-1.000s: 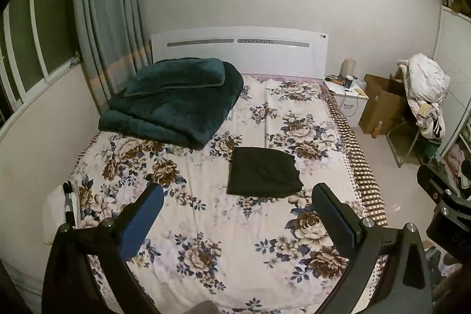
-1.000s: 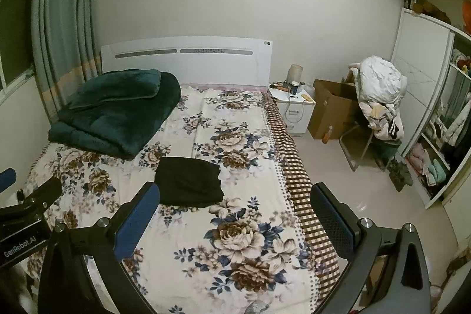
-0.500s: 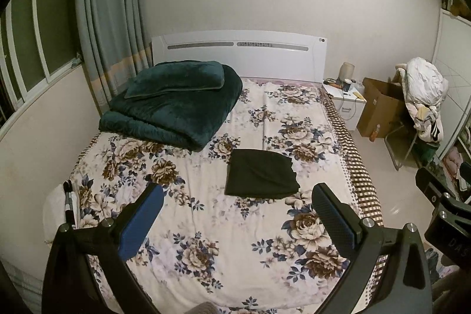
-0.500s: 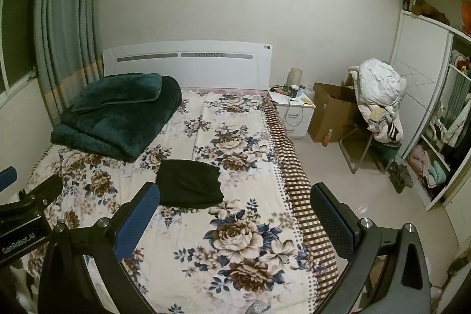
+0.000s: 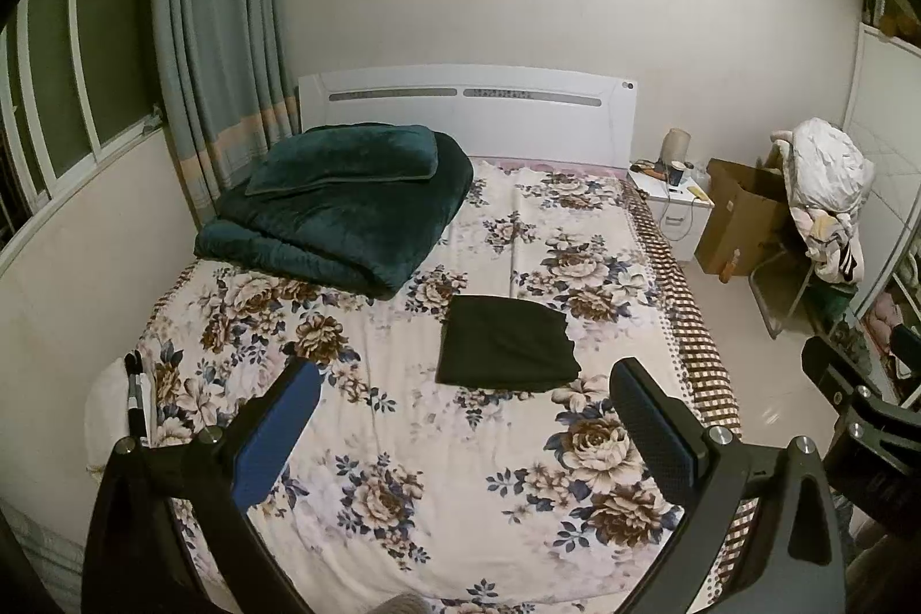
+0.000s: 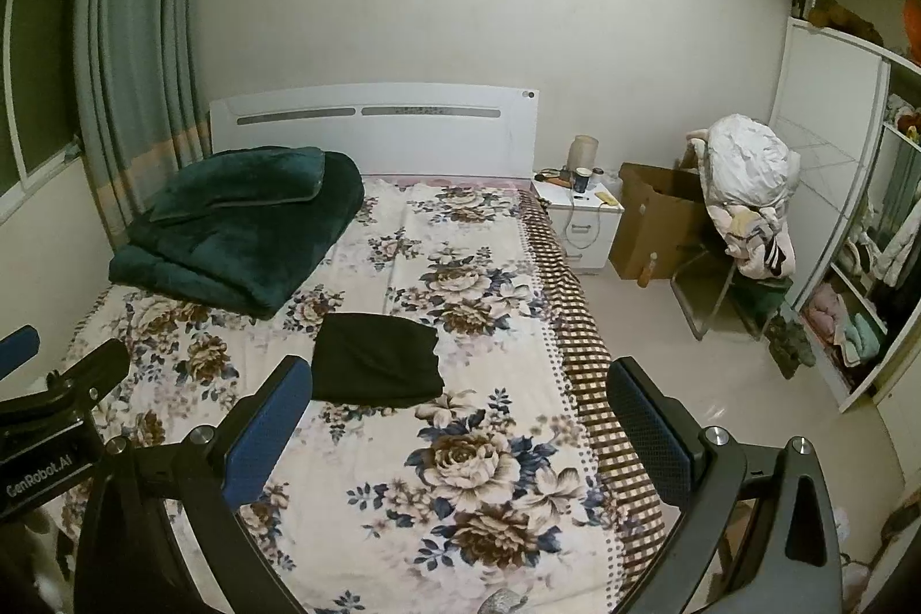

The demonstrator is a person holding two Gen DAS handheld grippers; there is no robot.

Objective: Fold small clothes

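Well above the bed, the left gripper (image 5: pixel 463 415) hangs with its two blue-padded jaws spread wide and nothing between them. Beyond its jaw tips, slightly toward the right jaw, lies the folded black cloth garment (image 5: pixel 506 352), flat on the white bedsheet printed with brown and blue flowers (image 5: pixel 403 441) and apart from both jaws. Farther ahead, past the left jaw, a folded dark green plush blanket (image 5: pixel 339 217) sits near the white headboard (image 5: pixel 466 107), with a matching green pillow (image 5: pixel 345 156) resting on top of it.

The right gripper (image 6: pixel 460 410) likewise holds its jaws fully apart, empty. From its camera the black garment (image 6: pixel 377 361) sits just beyond the tip of the left jaw, not touching it, while the brown checked border of the sheet (image 6: pixel 581 361) runs ahead between the jaws, nearer the right one. Off past the right jaw stand a white bedside cabinet (image 6: pixel 581 228) and a brown cardboard box (image 6: pixel 650 222).
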